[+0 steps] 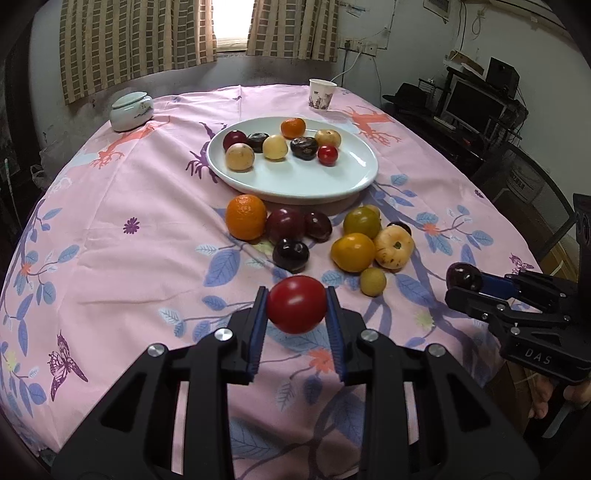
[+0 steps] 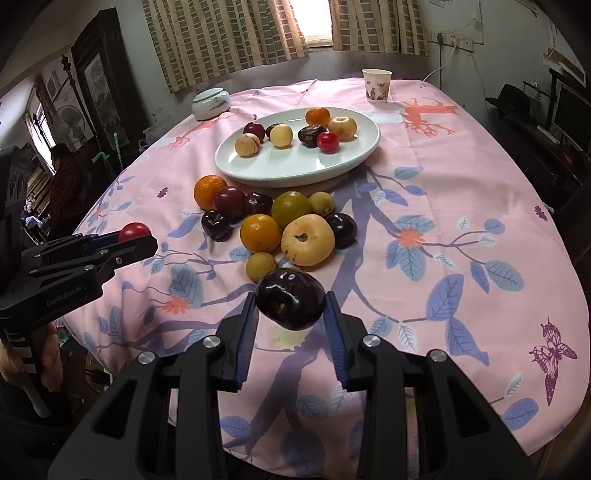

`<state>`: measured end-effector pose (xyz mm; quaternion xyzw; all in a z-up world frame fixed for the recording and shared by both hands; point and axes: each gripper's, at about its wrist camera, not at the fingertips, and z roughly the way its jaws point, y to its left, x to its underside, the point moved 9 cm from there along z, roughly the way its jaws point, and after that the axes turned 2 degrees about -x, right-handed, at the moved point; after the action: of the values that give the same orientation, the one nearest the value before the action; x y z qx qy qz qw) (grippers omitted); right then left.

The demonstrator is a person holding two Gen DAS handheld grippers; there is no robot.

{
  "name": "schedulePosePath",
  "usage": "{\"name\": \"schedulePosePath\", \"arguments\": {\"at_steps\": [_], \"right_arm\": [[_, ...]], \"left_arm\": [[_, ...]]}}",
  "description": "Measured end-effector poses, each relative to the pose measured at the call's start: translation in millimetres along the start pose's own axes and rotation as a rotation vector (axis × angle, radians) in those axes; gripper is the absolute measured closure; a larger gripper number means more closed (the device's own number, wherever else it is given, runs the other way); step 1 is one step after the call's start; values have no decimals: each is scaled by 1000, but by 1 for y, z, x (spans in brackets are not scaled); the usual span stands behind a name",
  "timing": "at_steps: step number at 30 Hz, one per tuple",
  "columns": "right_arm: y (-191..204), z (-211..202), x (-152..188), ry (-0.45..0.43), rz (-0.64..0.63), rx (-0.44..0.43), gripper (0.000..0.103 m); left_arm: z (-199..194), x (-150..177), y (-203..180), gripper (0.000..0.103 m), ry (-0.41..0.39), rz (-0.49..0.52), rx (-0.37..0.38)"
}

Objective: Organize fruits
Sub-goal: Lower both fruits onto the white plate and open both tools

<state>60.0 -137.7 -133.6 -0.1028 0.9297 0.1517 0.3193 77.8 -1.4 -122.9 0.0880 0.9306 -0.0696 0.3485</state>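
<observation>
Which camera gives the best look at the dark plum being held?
The right wrist view: the dark plum fills the center, clamped in the right gripper, stem end visible. In the left wrist view it is small, at the right edge, partly hidden by the fingers.

Room dim overall; main light = window gap (image 1: 231,22) btwn curtains (image 1: 136,40), blown out white in both views. Soft shadows fall toward cam on the tablecloth (image 1: 122,192), long purple-grey streaks under the fruit pile. White plate (image 2: 280,171) shows mild sheen; dark plum (image 2: 290,299) has small specular glints. Strong fisheye: table edges bow, black vignette in corners. Centre sharp; room bg w/ monitor (image 1: 474,105) murky, low detail. Slight softness at frame edges.
</observation>
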Motion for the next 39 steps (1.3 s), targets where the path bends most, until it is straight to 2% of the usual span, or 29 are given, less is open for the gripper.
{"name": "schedulePosePath", "arguments": {"at_steps": [9, 14, 18, 22, 27, 31, 34, 39], "right_arm": [[3, 8, -11, 1, 2, -14, 67], [4, 16, -24, 8, -13, -16, 67], [2, 21, -47, 6, -51, -2, 67], [-10, 28, -86, -3, -80, 26, 67], [-31, 59, -139, 10, -89, 69, 67], [-45, 92, -165, 40, -79, 89, 67], [-58, 113, -183, 53, -70, 119, 67], [-76, 142, -193, 98, -44, 120, 67]], "left_arm": [[7, -7, 6, 73, 8, -5, 2], [17, -22, 14, 73, 15, -7, -7], [26, -47, 17, 73, 19, 15, -16], [43, -94, 16, 72, 17, 58, -29], [78, -168, 20, 72, -17, 81, -69], [126, -206, 21, 72, 22, 74, -77], [162, -220, 22, 72, 57, 65, -82], [205, -221, 21, 72, 126, 48, -77]]}}
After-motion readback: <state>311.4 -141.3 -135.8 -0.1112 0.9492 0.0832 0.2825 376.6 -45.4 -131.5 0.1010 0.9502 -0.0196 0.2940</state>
